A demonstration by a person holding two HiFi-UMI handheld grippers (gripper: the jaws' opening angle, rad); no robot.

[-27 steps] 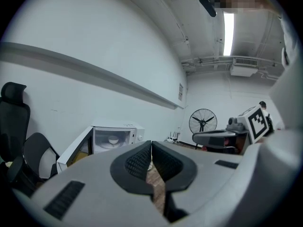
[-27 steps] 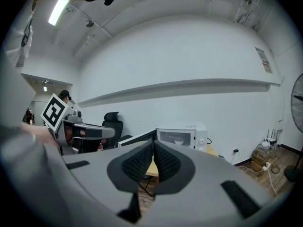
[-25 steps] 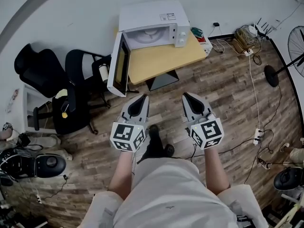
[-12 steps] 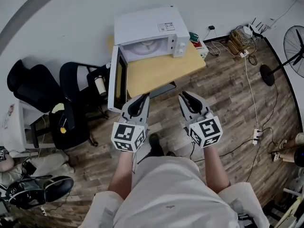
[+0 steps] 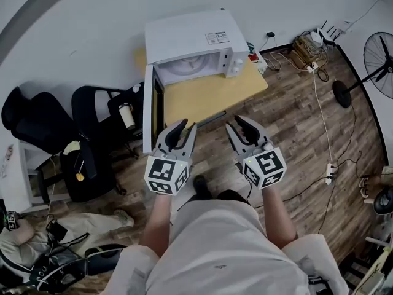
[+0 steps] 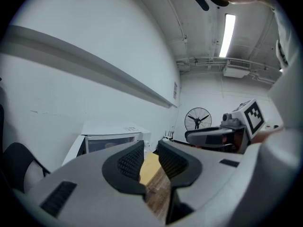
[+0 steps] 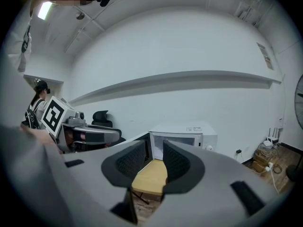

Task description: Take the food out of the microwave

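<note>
The white microwave point(image 5: 190, 42) stands at the back of a small wooden table point(image 5: 215, 94), with its door point(image 5: 150, 112) swung wide to the left. A pale round shape point(image 5: 186, 67) shows in the cavity; I cannot make out the food. Both grippers hover over the floor just short of the table's front edge. The jaws of the left gripper point(image 5: 180, 131) are opening with nothing between them. So are those of the right gripper point(image 5: 242, 128). The left gripper view looks past its jaws point(image 6: 150, 157) at the microwave point(image 6: 111, 137). The right gripper view frames the table point(image 7: 150, 175) between its jaws point(image 7: 154, 161).
Black office chairs point(image 5: 92, 118) stand left of the open door. A floor fan point(image 5: 374, 57) and loose cables point(image 5: 324, 97) lie to the right on the wood floor. Bags and gear point(image 5: 55, 251) crowd the lower left. A person point(image 7: 37, 103) stands far left in the right gripper view.
Both grippers have moved forward to the table's front edge. Their jaws were together earlier and now stand apart, the left pair wider.
</note>
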